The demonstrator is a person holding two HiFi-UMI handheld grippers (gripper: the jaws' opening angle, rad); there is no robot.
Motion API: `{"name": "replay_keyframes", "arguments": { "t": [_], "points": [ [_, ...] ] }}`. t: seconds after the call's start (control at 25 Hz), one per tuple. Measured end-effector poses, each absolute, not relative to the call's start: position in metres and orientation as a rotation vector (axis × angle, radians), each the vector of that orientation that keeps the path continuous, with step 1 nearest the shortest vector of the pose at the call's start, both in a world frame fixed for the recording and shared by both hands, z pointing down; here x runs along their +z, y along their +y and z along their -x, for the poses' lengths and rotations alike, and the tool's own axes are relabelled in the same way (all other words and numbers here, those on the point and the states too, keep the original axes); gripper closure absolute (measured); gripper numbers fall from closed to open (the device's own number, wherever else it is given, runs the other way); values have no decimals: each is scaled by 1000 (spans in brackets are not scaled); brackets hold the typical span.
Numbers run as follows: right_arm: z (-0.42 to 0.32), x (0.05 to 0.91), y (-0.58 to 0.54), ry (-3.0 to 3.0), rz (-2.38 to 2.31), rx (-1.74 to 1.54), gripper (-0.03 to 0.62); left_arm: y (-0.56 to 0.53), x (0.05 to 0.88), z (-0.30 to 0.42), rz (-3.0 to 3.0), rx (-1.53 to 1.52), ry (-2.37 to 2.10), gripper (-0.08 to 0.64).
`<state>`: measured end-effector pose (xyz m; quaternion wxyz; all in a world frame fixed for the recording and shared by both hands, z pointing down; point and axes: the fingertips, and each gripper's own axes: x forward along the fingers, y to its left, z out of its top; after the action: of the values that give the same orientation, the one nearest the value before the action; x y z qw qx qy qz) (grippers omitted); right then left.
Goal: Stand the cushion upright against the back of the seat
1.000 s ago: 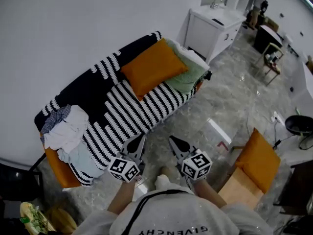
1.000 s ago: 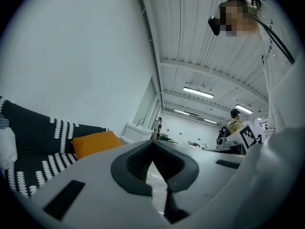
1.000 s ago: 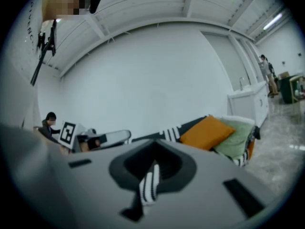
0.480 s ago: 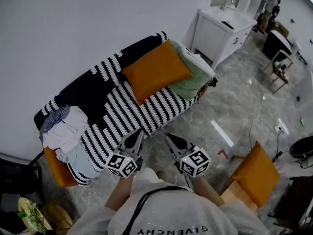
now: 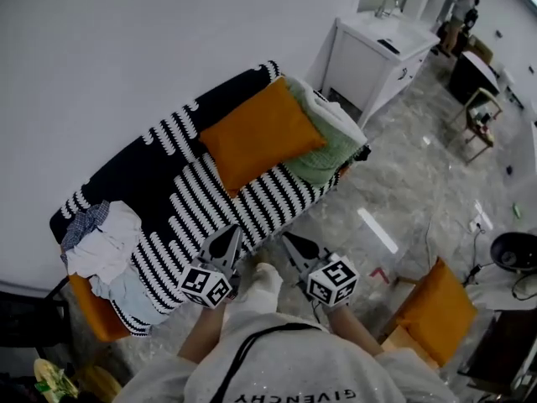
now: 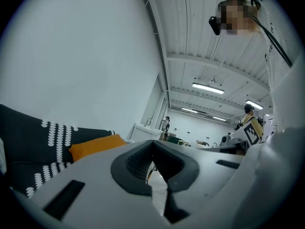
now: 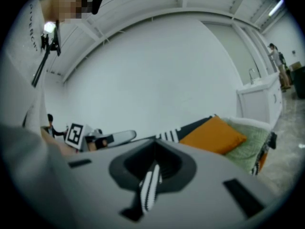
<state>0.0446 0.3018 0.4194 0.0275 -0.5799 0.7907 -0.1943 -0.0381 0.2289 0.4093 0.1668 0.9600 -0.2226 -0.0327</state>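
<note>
As we hold them side by side — left tongs: jaws pressed together, nothing between them, pointing ahead about level.
right tongs: jaws likewise closed on nothing, just beside the left pair, tipped slightly downward.
marker cubes: one at the rear of each pair, nearest our hands.
floor: grey marbled stone under both tips and off to the right of the right tongs.
sofa: straight ahead of both tips, near but not touched, in a black-and-white striped cover.
orange cushion: farther ahead on the sofa, well apart from both tongs. It lies on a slant across the seat with its far edge at the dark back — we cannot tell whether it leans there.
green blanket: bunched just right of the orange cushion, touching it, at the sofa's end.
heap of clothes: at the opposite end, well out to the left of the left tongs.
white cabinet: beyond the sofa's right end, against the wall.
second orange cushion: low to the right of the right tongs, behind its tip.
</note>
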Motion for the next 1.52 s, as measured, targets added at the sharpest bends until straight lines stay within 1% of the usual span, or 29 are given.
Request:
{"name": "replay_keyframes", "arguments": {
  "t": [0.4,0.64,0.84,1.16,1.36,1.52],
  "points": [
    [-121,431,197,2381,1873,-665,574,126,417,-45,-2783,-23,-520,535],
    [-153,446,134,2353,1884,-726,574,66,425,-77,-2783,-1,-496,535],
    [-173,459,95,2314,1894,-772,574,28,435,-91,-2775,36,-494,535],
    [-202,480,76,2271,1914,-863,572,2,450,-110,-2747,61,-506,535],
    [-232,495,52,2318,1885,-930,572,-6,463,-112,-2697,77,-586,535],
    [-267,514,2,2380,1861,-968,571,-32,475,-103,-2658,101,-712,535]
  ]
}}
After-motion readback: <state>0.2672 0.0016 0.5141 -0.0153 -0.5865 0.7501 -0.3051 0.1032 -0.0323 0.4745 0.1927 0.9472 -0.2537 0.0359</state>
